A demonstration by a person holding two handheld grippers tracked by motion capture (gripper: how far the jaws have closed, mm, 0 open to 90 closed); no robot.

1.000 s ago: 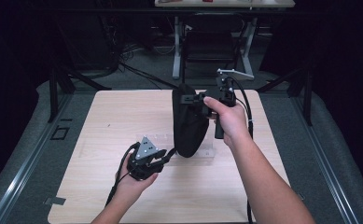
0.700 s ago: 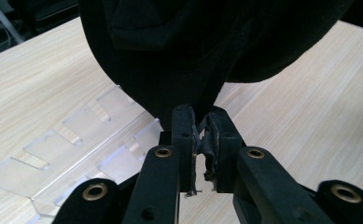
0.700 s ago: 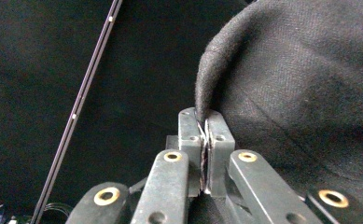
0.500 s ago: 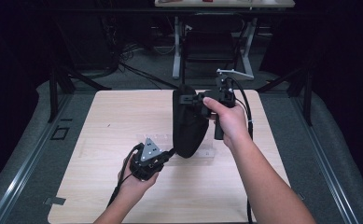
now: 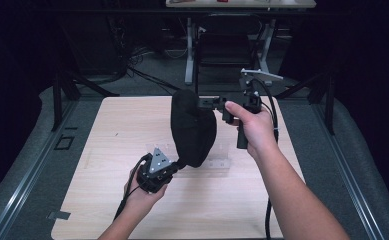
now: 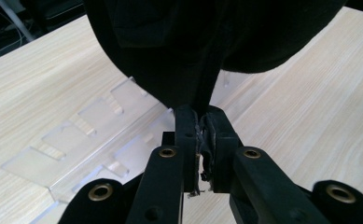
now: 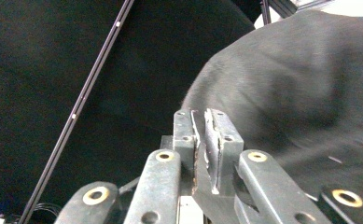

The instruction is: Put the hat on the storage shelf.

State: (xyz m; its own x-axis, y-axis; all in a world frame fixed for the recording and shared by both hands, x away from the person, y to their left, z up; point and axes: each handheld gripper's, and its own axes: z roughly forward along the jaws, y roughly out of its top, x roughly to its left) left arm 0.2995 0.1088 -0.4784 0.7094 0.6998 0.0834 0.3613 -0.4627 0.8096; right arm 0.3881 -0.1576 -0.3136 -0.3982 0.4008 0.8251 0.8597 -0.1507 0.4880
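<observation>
Item: black cloth bag point(image 5: 193, 127), soft fabric, bulging at the middle. It is hanging upright above the middle of the counter point(image 5: 107, 135), held off the wood between two hand-held grippers, its lower tip sitting just over a clear plastic tray.

Left gripper point(image 5: 176, 166): a hand point(image 5: 141, 192) is holding it low, near the front of the counter, with the grey three-cornered plate point(image 5: 157, 160) facing up. In the left gripper view its jaws are standing pressed together, having just been closing, and they are pinching a narrow fold at the bottom tip of the bag point(image 6: 202, 56); the fabric is rising out of the jaws and spreading across the upper part of that view.

Right gripper point(image 5: 204, 102): the other hand point(image 5: 254, 127) is holding it higher and farther back, at the bag's upper edge. In the right gripper view its jaws are standing nearly together with a thin gap, having just been opening a little. A pale sliver is showing between them, but whether any bag fabric is caught there cannot be told; the bag's surface point(image 7: 305, 88) is lying just beside the jaws.

Accessory: clear plastic tray point(image 6: 90, 135), flat, with shallow slots, lying on the counter directly below the bag.

Surface: pale wood-grain counter with dark surroundings.
</observation>
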